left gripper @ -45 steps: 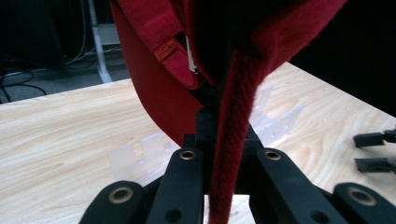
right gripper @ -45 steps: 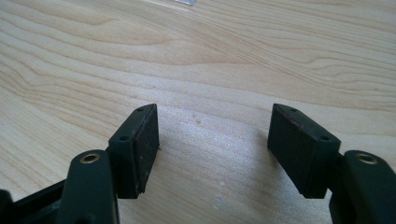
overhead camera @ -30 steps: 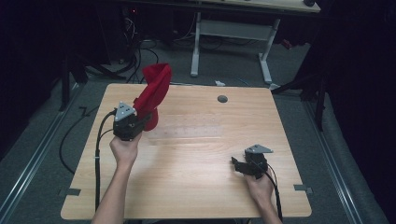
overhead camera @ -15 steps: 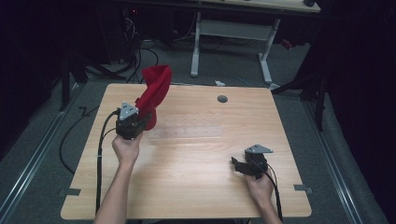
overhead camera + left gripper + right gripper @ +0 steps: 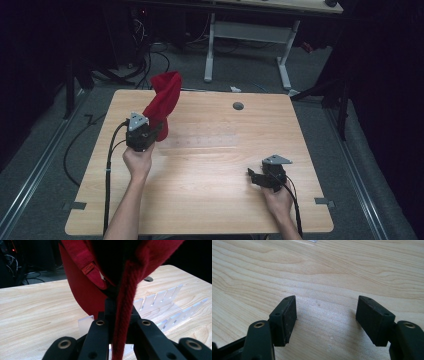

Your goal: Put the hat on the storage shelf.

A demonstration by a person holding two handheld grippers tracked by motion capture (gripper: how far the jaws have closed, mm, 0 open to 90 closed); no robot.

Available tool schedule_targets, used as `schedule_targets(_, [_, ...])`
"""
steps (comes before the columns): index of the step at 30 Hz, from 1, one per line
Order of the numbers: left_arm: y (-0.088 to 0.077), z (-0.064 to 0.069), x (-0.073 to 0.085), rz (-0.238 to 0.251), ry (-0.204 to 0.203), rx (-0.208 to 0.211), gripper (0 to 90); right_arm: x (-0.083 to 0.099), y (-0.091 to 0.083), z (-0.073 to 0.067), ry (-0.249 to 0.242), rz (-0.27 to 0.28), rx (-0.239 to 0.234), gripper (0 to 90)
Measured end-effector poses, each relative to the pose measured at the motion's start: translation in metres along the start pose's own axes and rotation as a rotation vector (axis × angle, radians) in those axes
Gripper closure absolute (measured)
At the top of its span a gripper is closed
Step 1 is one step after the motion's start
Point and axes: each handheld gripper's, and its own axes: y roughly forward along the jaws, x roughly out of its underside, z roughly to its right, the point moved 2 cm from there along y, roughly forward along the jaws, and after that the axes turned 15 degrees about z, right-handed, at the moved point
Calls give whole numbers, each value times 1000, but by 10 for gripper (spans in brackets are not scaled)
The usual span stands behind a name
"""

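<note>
A red fabric item [image 5: 162, 100] with a small sewn tag hangs lifted above the table's far left. My left gripper [image 5: 156, 131] is shut on its edge, and in the left gripper view a thick red seam [image 5: 125, 302] runs down between the closed jaws of that gripper [image 5: 122, 323]. Behind the cloth, a clear acrylic slotted rack [image 5: 160, 300] lies flat on the wood. My right gripper [image 5: 254, 176] rests low at the front right. Its jaws [image 5: 325, 317] stand open over bare tabletop with nothing between them.
The clear rack [image 5: 205, 141] sits mid-table, just right of the held cloth. A round cable hole [image 5: 238, 106] is near the wooden table's [image 5: 210, 200] far edge. A black cable [image 5: 107, 170] trails off the left side. Another desk's legs [image 5: 285, 60] stand behind.
</note>
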Motion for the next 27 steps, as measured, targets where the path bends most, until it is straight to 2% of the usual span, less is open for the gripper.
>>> schedule_targets(8, [1,0,4,-3,4,-11,848,0,0,0,-1,0,0,333])
schedule_targets(13, [0,-4,8,-1,-7,-19,847,0,0,0,1,0,0,332])
schedule_targets(22, [-3,-7,16,-32,6,-28,833,0,0,0,0,0,-1,330])
schedule_targets(27, [-8,-10,17,-47,-8,-38,834,0,0,0,0,0,-1,329])
